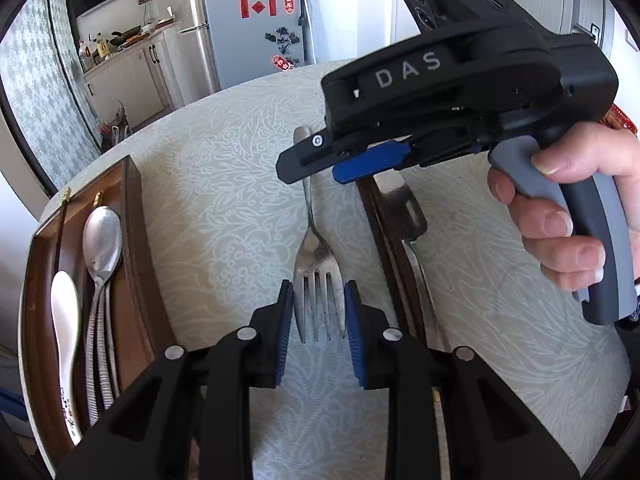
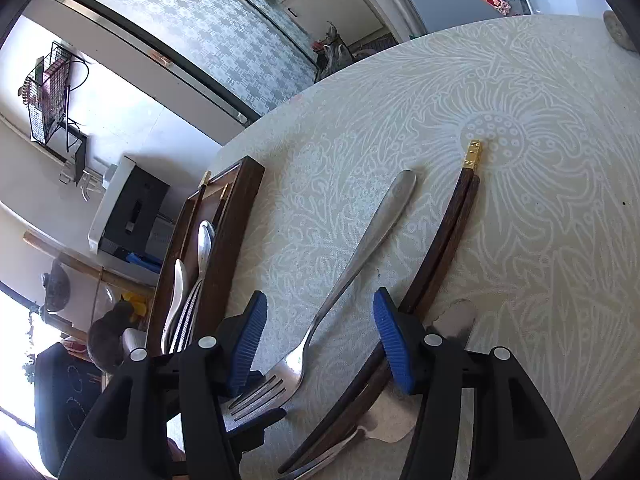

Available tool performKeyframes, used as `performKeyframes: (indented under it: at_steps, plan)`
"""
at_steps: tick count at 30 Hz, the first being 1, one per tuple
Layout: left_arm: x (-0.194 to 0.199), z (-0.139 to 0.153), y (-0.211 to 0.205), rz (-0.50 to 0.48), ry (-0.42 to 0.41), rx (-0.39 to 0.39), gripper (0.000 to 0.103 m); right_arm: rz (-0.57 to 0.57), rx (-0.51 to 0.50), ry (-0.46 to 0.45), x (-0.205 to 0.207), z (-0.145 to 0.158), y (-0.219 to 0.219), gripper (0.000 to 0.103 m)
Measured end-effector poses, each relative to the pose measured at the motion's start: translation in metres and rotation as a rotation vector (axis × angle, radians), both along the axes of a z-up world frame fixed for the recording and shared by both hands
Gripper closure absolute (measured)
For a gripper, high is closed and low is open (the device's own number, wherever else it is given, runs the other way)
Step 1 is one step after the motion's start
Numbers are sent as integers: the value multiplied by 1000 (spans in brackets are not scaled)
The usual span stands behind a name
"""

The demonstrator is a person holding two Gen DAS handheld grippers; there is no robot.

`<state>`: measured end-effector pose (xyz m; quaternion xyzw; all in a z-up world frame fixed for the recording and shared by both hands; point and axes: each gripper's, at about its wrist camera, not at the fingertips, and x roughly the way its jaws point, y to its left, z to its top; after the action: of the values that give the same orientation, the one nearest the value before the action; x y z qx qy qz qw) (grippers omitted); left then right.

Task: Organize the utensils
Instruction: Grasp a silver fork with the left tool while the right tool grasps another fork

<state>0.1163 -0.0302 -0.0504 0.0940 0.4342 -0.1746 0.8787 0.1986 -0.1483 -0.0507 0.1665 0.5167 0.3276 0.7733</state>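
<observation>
A steel fork [image 1: 316, 248] lies on the tablecloth with its tines toward my left gripper [image 1: 319, 308]. The blue pads press on both sides of the tines. My right gripper [image 1: 316, 172] hangs over the fork's handle, held by a hand [image 1: 560, 232]. In the right wrist view the right gripper [image 2: 322, 340] is open: the fork's neck [image 2: 340, 288] runs between its pads with a gap on each side. The left gripper's fingertips [image 2: 240, 380] flank the tines there. A brown wooden tray [image 1: 132, 208] at the left holds a metal spoon [image 1: 102, 236], a white ceramic spoon [image 1: 66, 320] and other utensils.
Dark wooden chopsticks with gold caps [image 2: 452, 240] lie just right of the fork. A flat metal utensil [image 1: 404, 208] lies partly under them. The table's far edge curves behind [image 1: 240, 92]; a fridge and cabinets stand beyond.
</observation>
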Motion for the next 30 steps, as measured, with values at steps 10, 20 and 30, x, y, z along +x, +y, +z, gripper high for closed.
performKeyframes:
  at_steps: [10,20,30]
  plan:
    - [5,-1,-4,-3,45,-114,75,-13,-257,-85,-6,5,18,87]
    - [-4,-3,-21,-31,20,-99,76,-59,-369,-122,-12,8,34,87]
    - [-7,-5,-13,-24,20,-134,82,-125,-132,-54,-9,-1,3,95]
